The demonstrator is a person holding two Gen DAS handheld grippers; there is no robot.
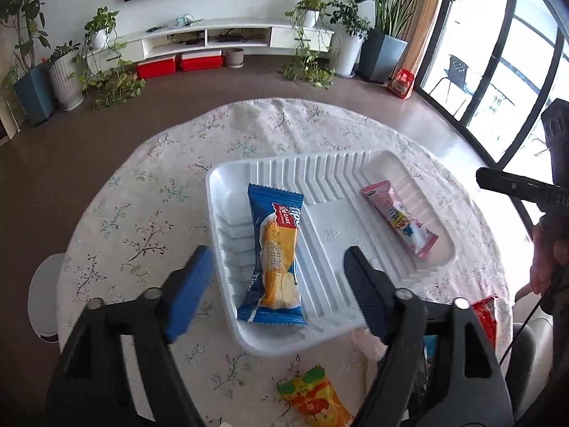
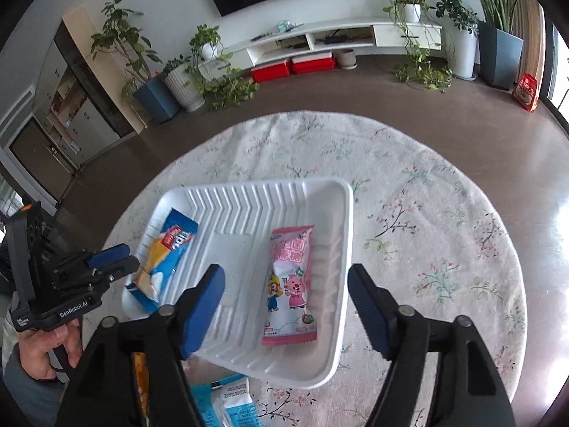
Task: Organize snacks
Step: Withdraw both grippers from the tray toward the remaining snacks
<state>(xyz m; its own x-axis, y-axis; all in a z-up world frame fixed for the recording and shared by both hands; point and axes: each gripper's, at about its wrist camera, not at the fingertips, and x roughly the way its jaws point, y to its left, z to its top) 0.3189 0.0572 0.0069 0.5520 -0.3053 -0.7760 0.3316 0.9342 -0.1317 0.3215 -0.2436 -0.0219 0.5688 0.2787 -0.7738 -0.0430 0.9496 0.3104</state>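
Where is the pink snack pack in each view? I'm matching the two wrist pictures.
Left wrist: pink pack, right of centre, in the tray's right side.
Right wrist: pink pack, centre, between the open fingers.
Shared landmark: white tray, also holding the blue pack.

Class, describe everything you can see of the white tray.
The white tray is a shallow, rounded rectangle that looks like thin moulded plastic, with ribbed walls and a flat floor. It rests on the floral tablecloth. Inside lie a blue cake packet on one side and a pink cartoon packet on the other, apart.
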